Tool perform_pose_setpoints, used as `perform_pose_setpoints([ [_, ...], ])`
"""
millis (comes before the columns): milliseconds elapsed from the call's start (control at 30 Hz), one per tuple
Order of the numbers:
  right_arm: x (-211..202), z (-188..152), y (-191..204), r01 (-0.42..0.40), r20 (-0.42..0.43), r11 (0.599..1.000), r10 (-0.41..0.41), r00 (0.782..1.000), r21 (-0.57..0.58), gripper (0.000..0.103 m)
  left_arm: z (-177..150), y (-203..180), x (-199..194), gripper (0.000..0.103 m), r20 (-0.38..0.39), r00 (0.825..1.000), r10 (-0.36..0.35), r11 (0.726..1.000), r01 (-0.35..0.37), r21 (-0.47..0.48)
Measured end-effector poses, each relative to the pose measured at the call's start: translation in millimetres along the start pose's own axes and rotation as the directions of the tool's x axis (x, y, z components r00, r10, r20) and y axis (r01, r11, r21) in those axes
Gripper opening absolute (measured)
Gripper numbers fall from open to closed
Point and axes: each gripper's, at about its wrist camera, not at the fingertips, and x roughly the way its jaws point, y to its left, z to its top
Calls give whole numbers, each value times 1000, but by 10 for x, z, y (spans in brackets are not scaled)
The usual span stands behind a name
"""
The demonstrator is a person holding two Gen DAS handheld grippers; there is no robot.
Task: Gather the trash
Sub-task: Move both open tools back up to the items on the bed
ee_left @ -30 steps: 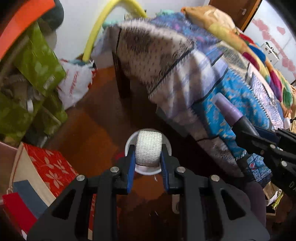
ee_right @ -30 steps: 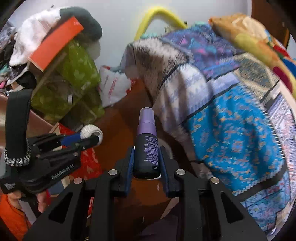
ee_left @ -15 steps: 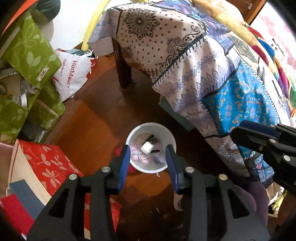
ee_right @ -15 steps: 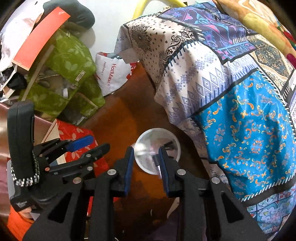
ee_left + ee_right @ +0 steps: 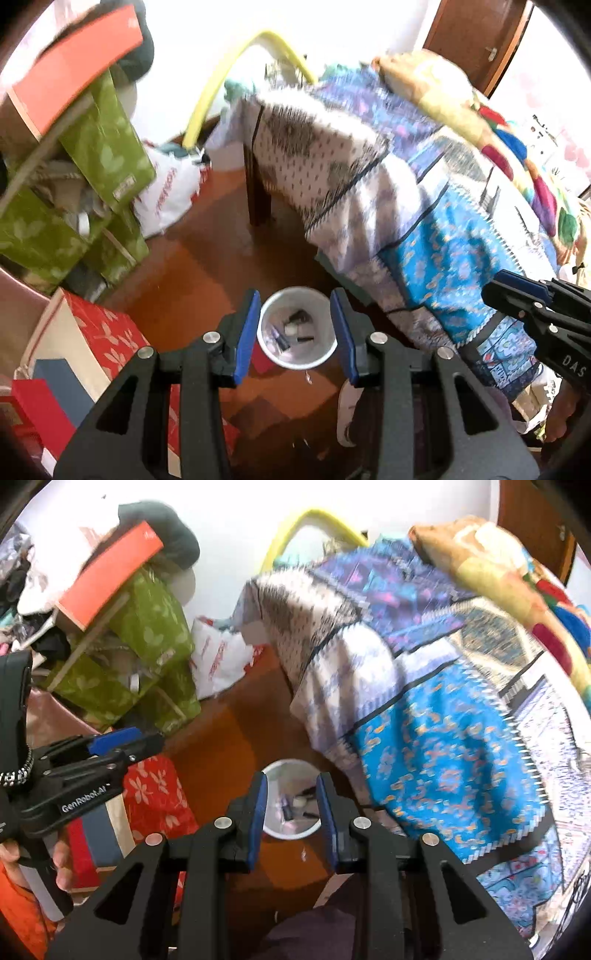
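A small white trash bin stands on the brown wooden floor beside the bed. It holds several small items, among them a white roll and a dark bottle. My left gripper is open and empty, high above the bin, its blue pads framing the rim. My right gripper is also open and empty above the same bin. The right gripper shows at the right edge of the left wrist view; the left gripper shows at the left of the right wrist view.
A bed with a patterned blue and white cover fills the right side. Green bags, a white plastic bag and a red flowered box crowd the left. A yellow hoop leans on the wall.
One second ago the left gripper held a white roll and the right a purple-capped bottle. Both opened and dropped them into the bin. Both grippers have since lifted and tilted up a little.
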Motion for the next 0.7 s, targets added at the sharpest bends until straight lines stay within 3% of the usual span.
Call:
perform_pose_setpoints([
  [233,-642,-2,-240,19,148,998,-28,989,58,25,138,-292,-540,39,130,991,-15,999,11,30],
  [400,-1115,-50,-539,66,244,992,-91,965,108,25,243,-651,-774,39,187,980,-62,997,50,66],
  [700,-1690,-336,-1218,166,298,960,-230,926,227,25,422,-1645,-897,39,231,955,-184,971,139,196],
])
